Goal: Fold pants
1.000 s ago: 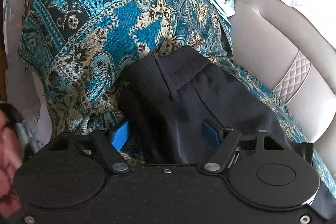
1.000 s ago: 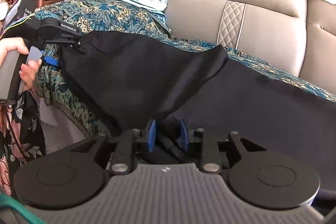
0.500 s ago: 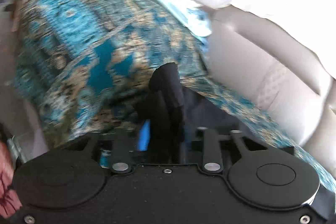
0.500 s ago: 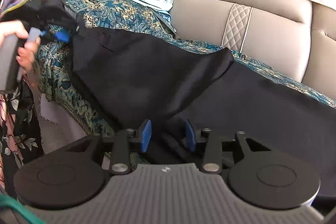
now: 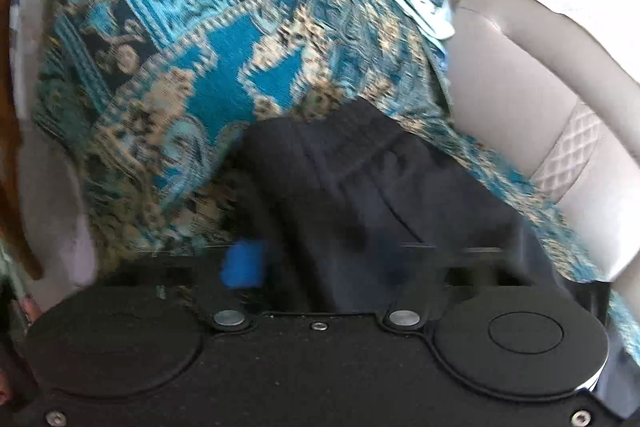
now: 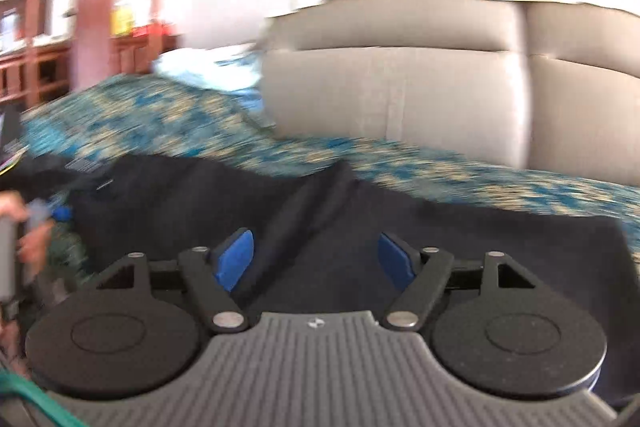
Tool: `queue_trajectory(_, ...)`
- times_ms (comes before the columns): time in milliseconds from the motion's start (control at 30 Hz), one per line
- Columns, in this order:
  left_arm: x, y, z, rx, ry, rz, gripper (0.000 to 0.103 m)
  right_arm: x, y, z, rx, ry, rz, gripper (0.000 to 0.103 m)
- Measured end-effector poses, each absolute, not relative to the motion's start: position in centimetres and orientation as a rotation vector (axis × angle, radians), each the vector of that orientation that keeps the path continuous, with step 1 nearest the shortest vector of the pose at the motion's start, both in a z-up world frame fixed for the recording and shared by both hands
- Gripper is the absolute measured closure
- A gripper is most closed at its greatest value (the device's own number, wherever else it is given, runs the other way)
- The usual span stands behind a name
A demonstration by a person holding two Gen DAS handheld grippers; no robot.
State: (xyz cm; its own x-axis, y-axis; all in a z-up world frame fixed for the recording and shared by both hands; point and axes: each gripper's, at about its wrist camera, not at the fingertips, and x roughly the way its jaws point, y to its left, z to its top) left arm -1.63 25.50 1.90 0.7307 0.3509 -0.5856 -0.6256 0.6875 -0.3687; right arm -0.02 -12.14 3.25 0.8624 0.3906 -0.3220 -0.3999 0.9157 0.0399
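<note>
Evidently the black, thin-fabric pants (image 6: 360,227) lie spread across the teal patterned sofa throw (image 5: 192,75), flat for folding. Right hand-held gripper (image 6: 316,259) gapes wide above them; left hand-held gripper (image 5: 340,263) is too blurred to judge.

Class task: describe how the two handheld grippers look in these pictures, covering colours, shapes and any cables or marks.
The left gripper has a flat black speckled body with two round discs, silver pivot screws, black linkage bars and a blue pad. The right gripper matches it in discs, bars and blue pads, but its centre plate is ribbed grey with a small logo. A green cable crosses its lower left corner.
</note>
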Motion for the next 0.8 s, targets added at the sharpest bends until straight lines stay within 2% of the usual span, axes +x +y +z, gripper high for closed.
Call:
queue_trajectory(200,-3.1,19.9,8.2,-0.362,0.31,0.417,0.092,2.0,-15.1,4.3,-0.033,0.331,0.241,0.017)
queue_trajectory(433,0.1,9.7,13.3,-0.217,0.233,0.064,0.091,6.1,-22.0,6.7,0.097,0.425,0.224,0.016)
queue_trajectory(567,2.0,1.3,12.3,-0.133,0.31,-0.156,0.091,6.9,-27.6,7.1,0.255,0.436,0.173,0.02)
queue_trajectory(700,3.4,-5.9,8.7,-0.074,0.443,-0.34,0.091,6.3,-33.0,6.4,0.487,0.444,0.138,0.027)
queue_trajectory(800,4.3,-10.2,5.5,-0.006,0.558,-0.434,0.09,5.8,-35.2,5.1,0.6,0.497,0.183,0.027)
